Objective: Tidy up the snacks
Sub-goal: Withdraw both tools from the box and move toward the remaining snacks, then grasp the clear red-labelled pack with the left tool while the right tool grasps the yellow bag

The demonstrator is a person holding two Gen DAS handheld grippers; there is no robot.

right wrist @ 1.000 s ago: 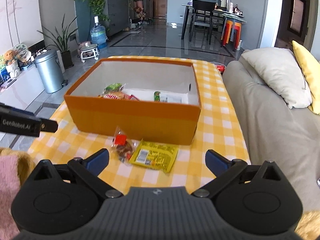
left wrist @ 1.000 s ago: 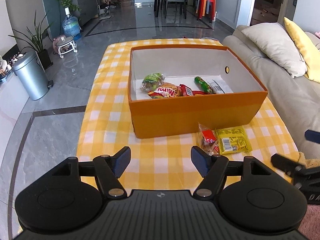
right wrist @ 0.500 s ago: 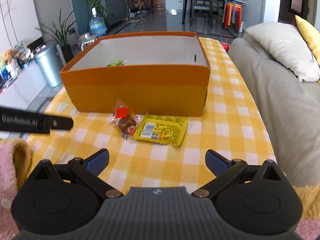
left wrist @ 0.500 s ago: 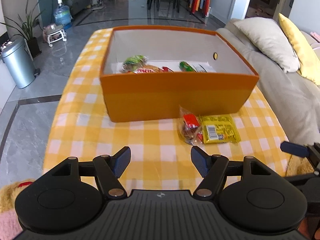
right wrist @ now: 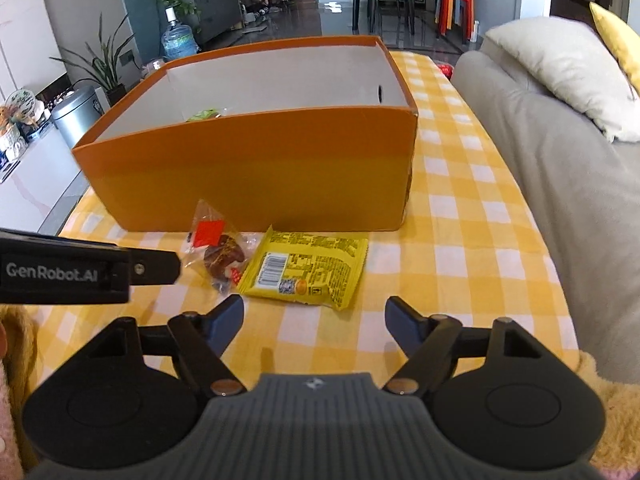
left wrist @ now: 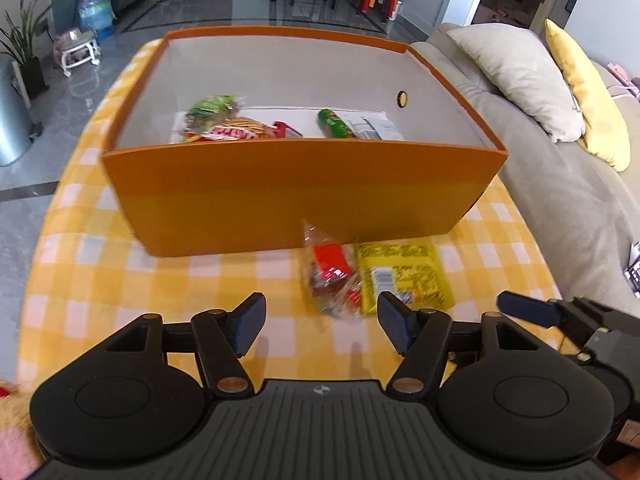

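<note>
An orange box (left wrist: 296,188) (right wrist: 256,168) stands on the yellow checked tablecloth with several snack packs inside (left wrist: 236,128). In front of it lie a clear packet with a red label (left wrist: 332,276) (right wrist: 218,250) and a yellow packet (left wrist: 404,276) (right wrist: 308,268), side by side. My left gripper (left wrist: 322,326) hovers just short of the clear packet, its jaws closing with nothing between them. My right gripper (right wrist: 314,324) hangs just before the yellow packet, jaws also closing on nothing. One finger of the right gripper (left wrist: 528,314) shows in the left wrist view.
A grey sofa (right wrist: 560,152) with a beige cushion (left wrist: 520,76) and a yellow one runs along the table's right side. A metal bin (right wrist: 78,114), plants and a water bottle stand on the floor to the left. Dining chairs are far behind.
Both grippers have come down and forward toward the two packets in front of the box. Their jaws have narrowed a little, the right one more visibly.
</note>
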